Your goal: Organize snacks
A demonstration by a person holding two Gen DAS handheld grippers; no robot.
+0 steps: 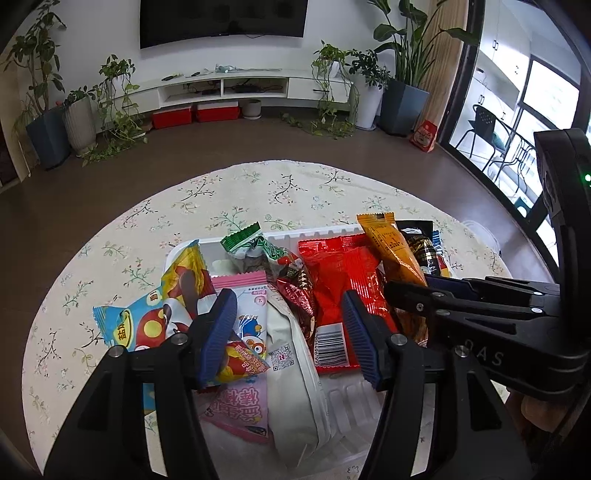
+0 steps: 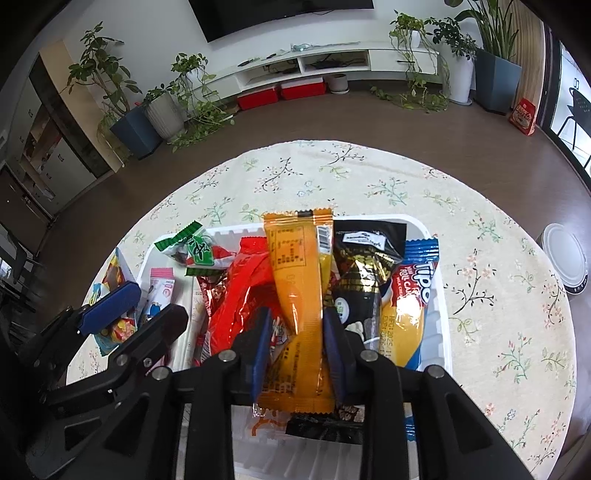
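Both grippers over white tray [image 2: 441, 295] of snacks.
Right gripper [image 2: 297, 350] jaws flank the orange packet [image 2: 295, 280], grip unclear; left gripper [image 1: 291, 332] jaws released above the pile.

Two fisheye wrist views look steeply down, close over a white tray [image 1: 255, 236] of snacks on the bench [image 2: 332, 173]. Both share the tray, floor and far television wall [image 1: 85, 33].

The white tray [image 2: 439, 295] is mostly buried under packets — its near edge hidden behind the right gripper [image 2: 297, 350].
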